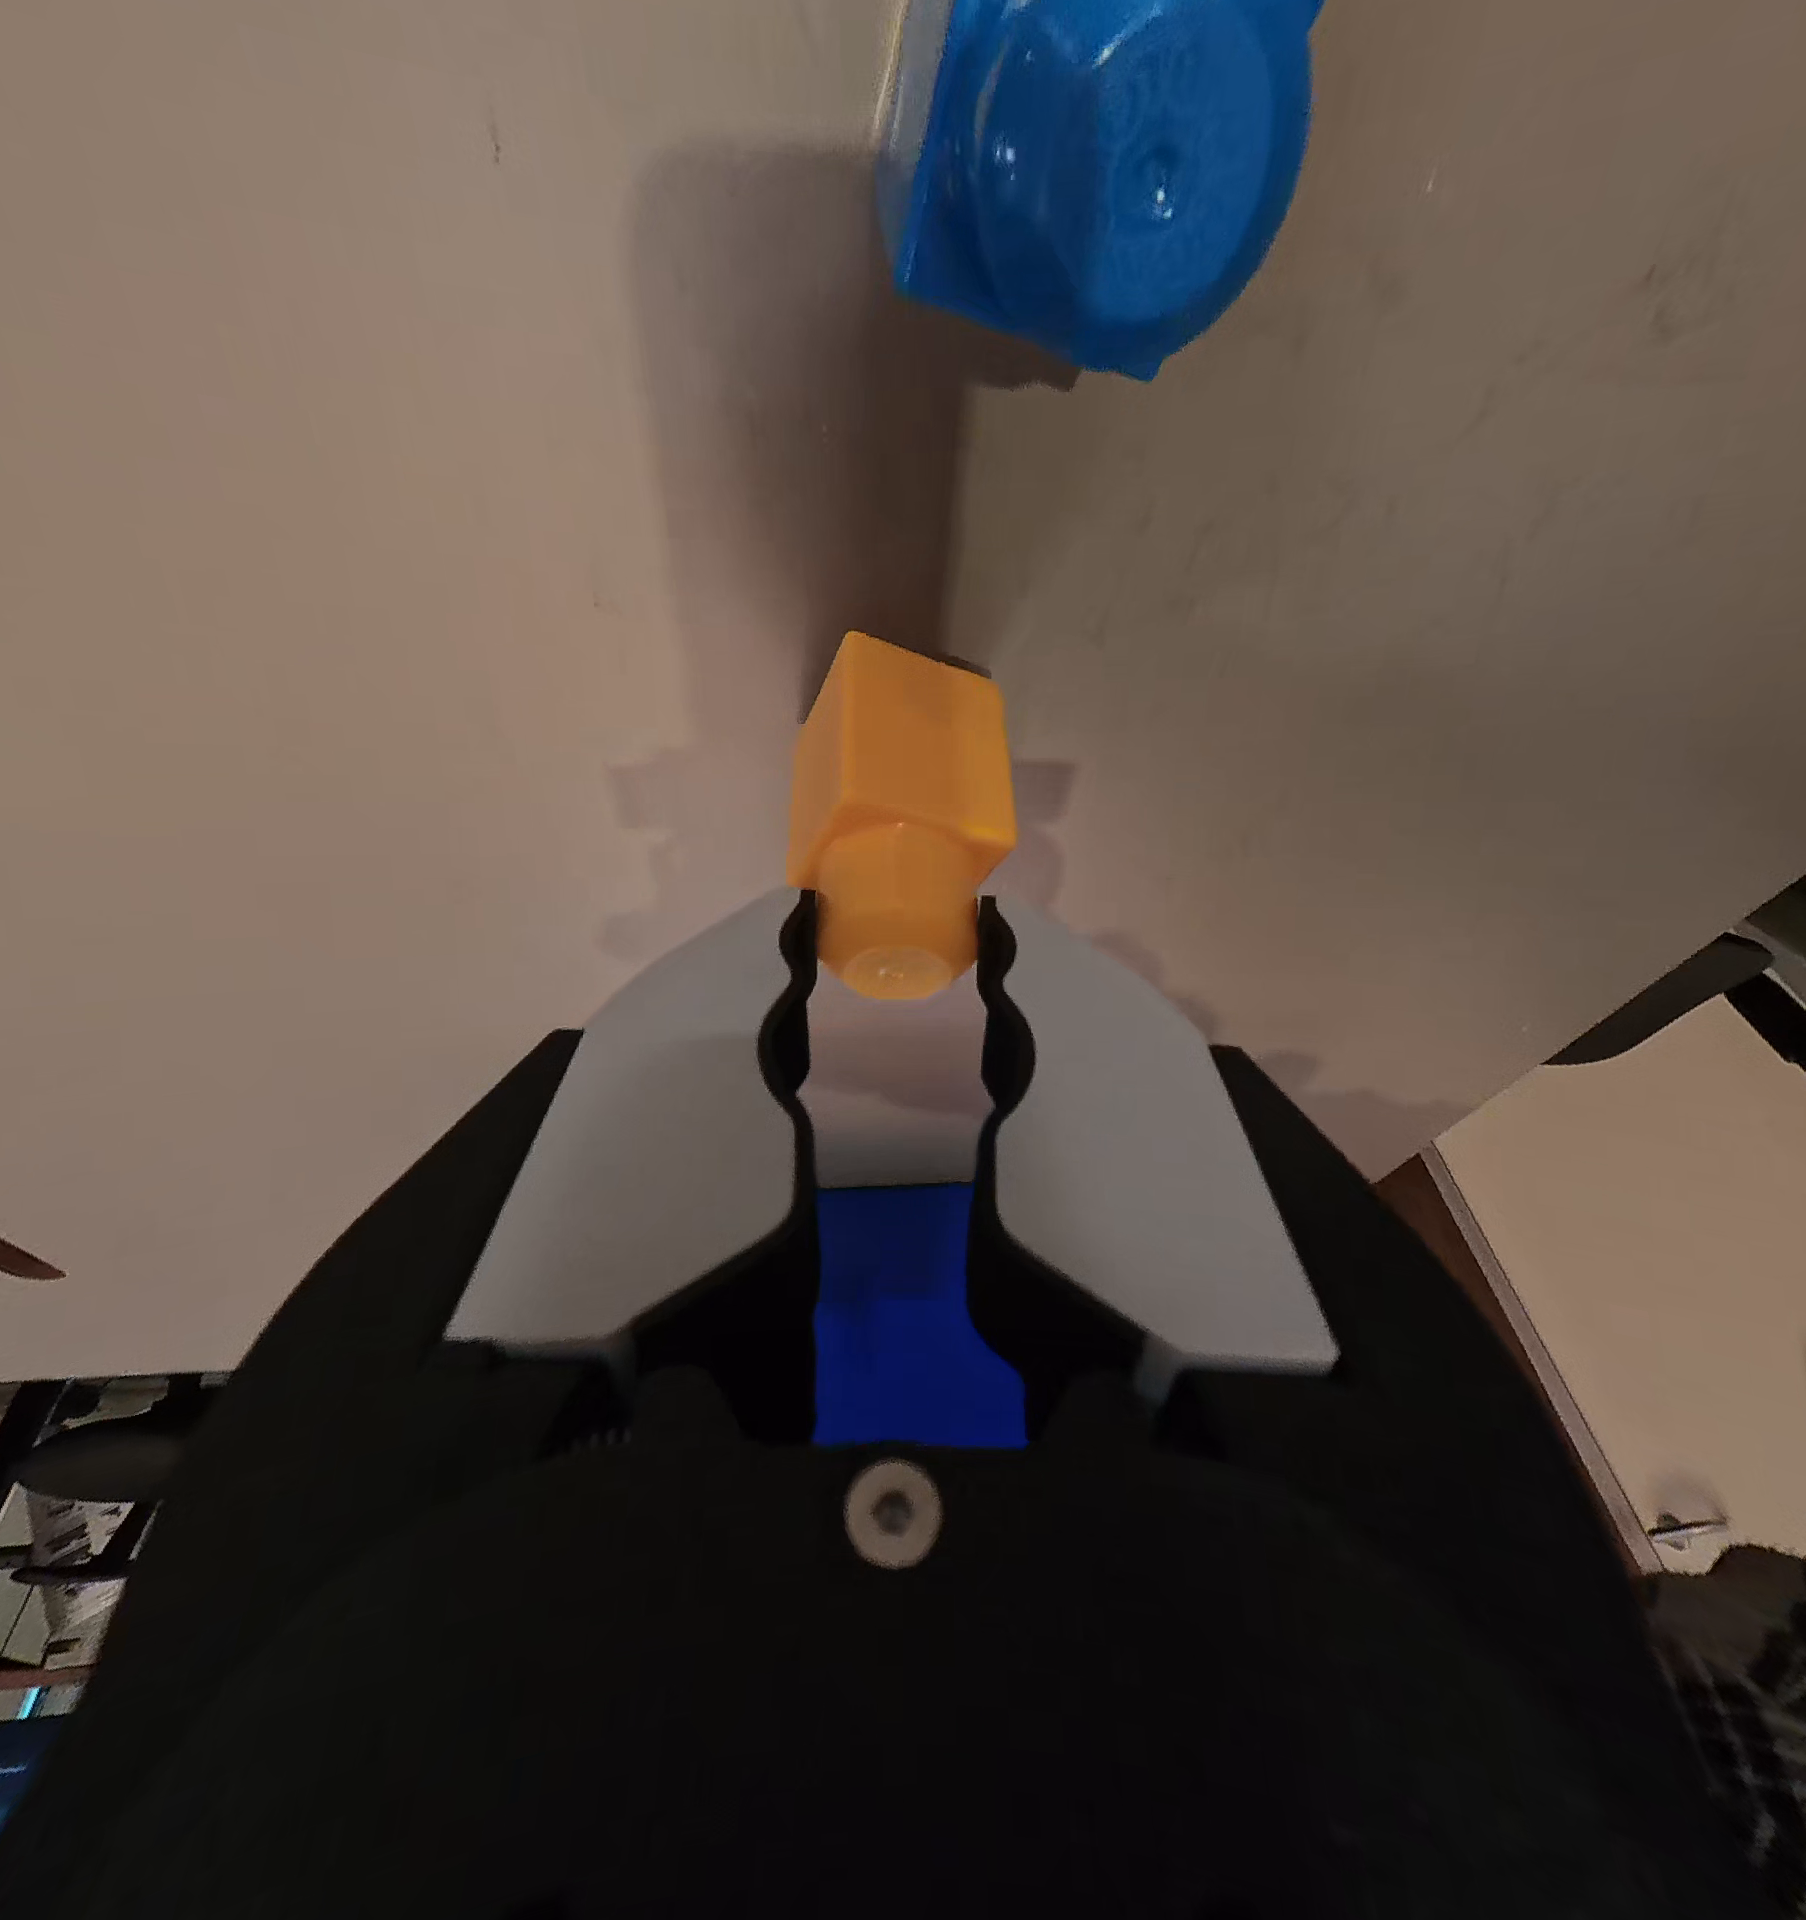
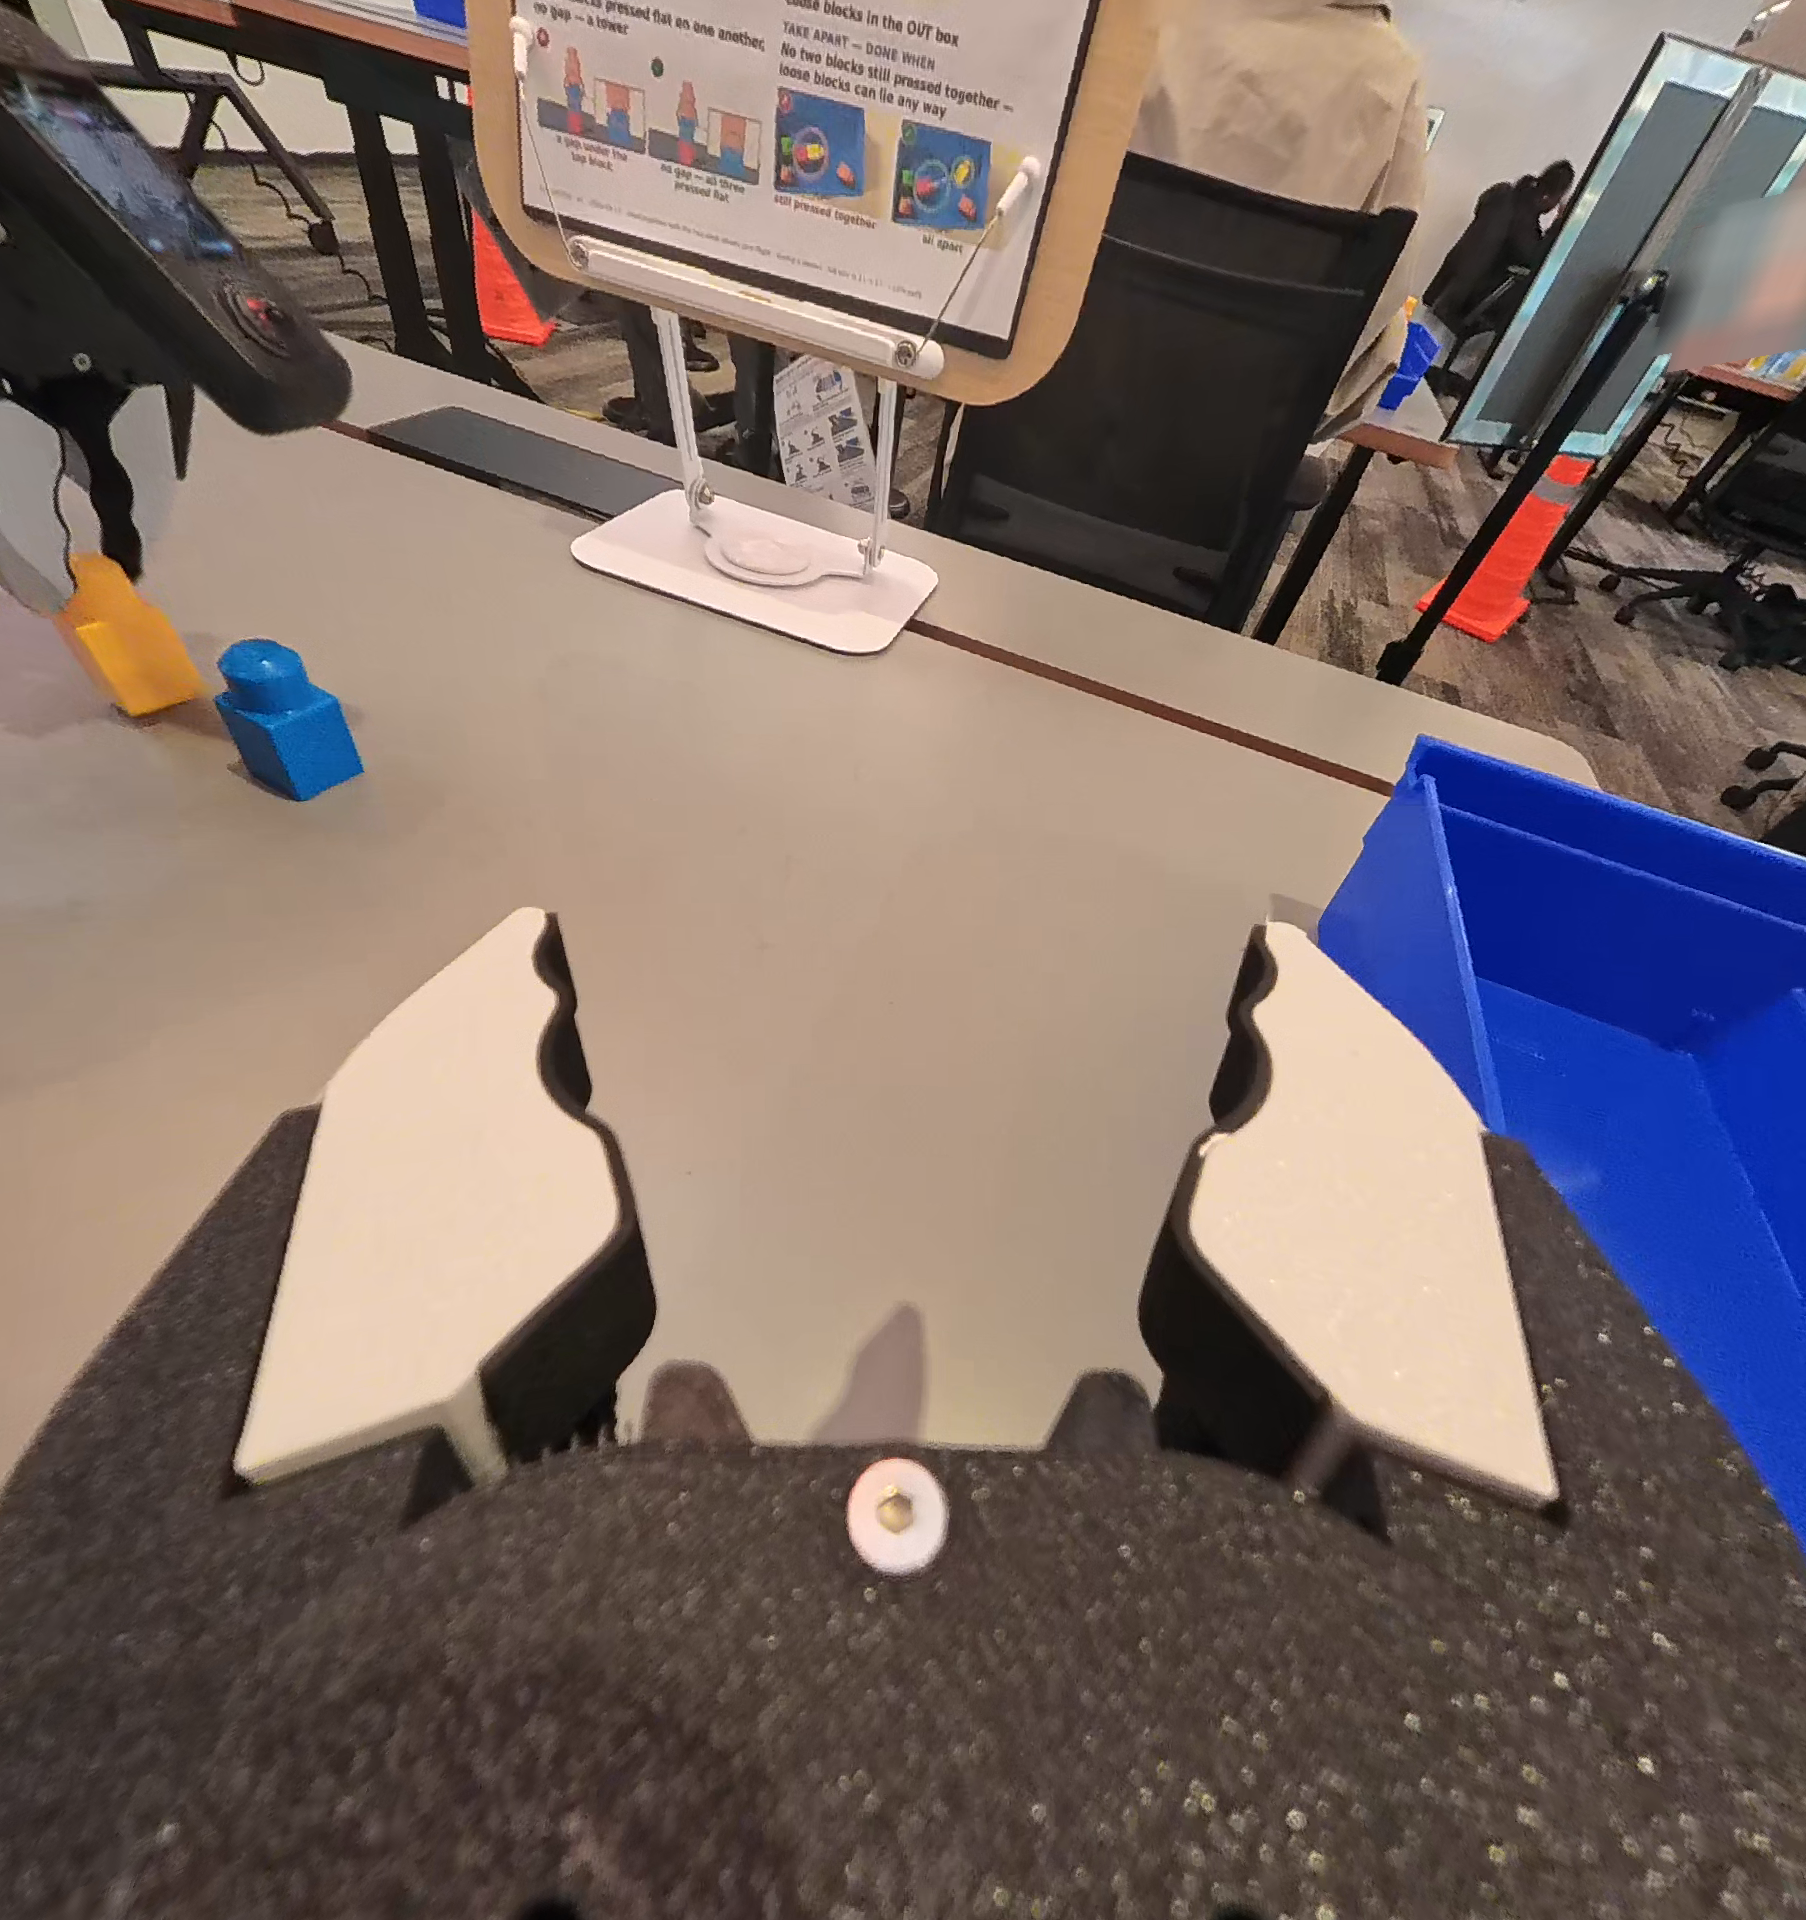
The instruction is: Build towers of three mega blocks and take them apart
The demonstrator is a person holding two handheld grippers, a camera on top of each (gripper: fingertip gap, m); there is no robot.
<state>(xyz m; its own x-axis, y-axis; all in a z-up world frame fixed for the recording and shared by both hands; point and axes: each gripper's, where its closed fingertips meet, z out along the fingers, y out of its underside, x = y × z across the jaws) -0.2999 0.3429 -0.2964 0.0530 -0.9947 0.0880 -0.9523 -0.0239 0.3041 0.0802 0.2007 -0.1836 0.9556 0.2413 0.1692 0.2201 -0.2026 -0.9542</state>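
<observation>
Our left tool pinches the orange block by its stud, near the blue block. Our right tool, wide open and empty, is farther.

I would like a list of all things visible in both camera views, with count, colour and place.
yellow block: 1, yellow, tilted, stud in left gripper
blue block: 1, blue, on table beside yellow block
table: 1, grey
blue bin: 1, blue, right table edge
instruction board on stand: 1, wood frame, white base, far table side
traffic cones: 2, orange, floor
office chair: 1, black, behind table
left gripper: shut on yellow block
right gripper: open, holding nothing
</observation>
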